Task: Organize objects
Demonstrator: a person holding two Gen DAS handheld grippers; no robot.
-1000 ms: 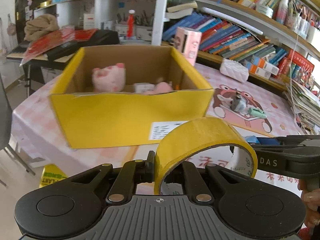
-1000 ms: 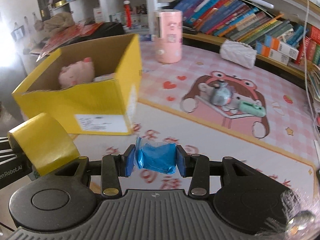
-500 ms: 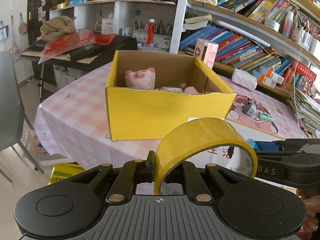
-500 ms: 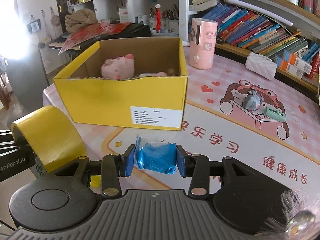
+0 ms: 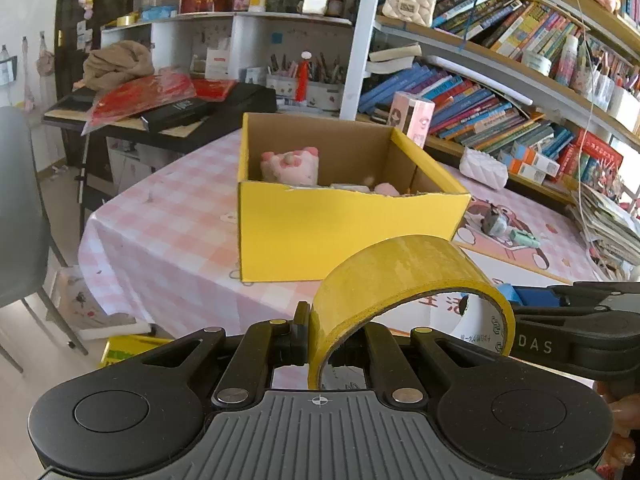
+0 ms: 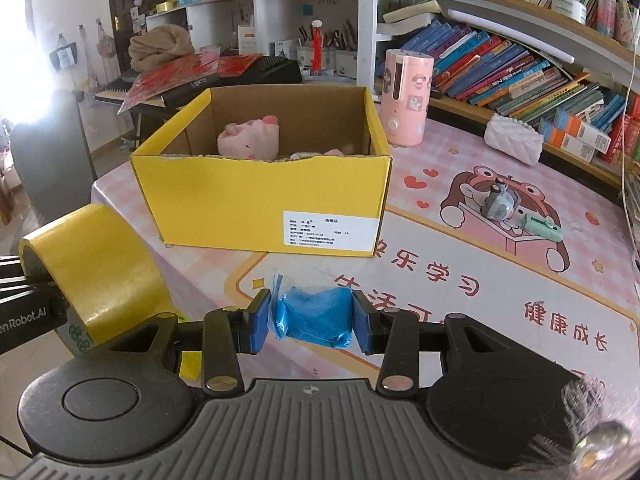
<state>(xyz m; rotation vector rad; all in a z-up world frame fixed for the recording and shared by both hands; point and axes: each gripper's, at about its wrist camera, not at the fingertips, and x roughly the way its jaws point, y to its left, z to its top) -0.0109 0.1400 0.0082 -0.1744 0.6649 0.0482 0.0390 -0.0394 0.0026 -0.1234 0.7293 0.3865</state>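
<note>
My left gripper (image 5: 336,344) is shut on the wall of a yellow tape roll (image 5: 404,276), held in the air short of the table's near edge. The roll also shows in the right wrist view (image 6: 96,268). My right gripper (image 6: 310,320) is shut on a small blue plastic bag (image 6: 316,316) above the table. A yellow cardboard box (image 6: 260,200) stands open on the table ahead of both grippers, also in the left wrist view (image 5: 340,232). A pink plush pig (image 6: 250,138) and small pale items lie inside it.
A pink canister (image 6: 406,98) stands behind the box. A grey toy (image 6: 498,202) and a green item (image 6: 544,228) lie on the cartoon mat at right. A white quilted purse (image 6: 514,140) sits by the bookshelf. A grey chair (image 5: 20,216) stands at left.
Both grippers have pulled back from the box, which now looks smaller and farther away. Both keep their hold on the tape roll and the blue bag.
</note>
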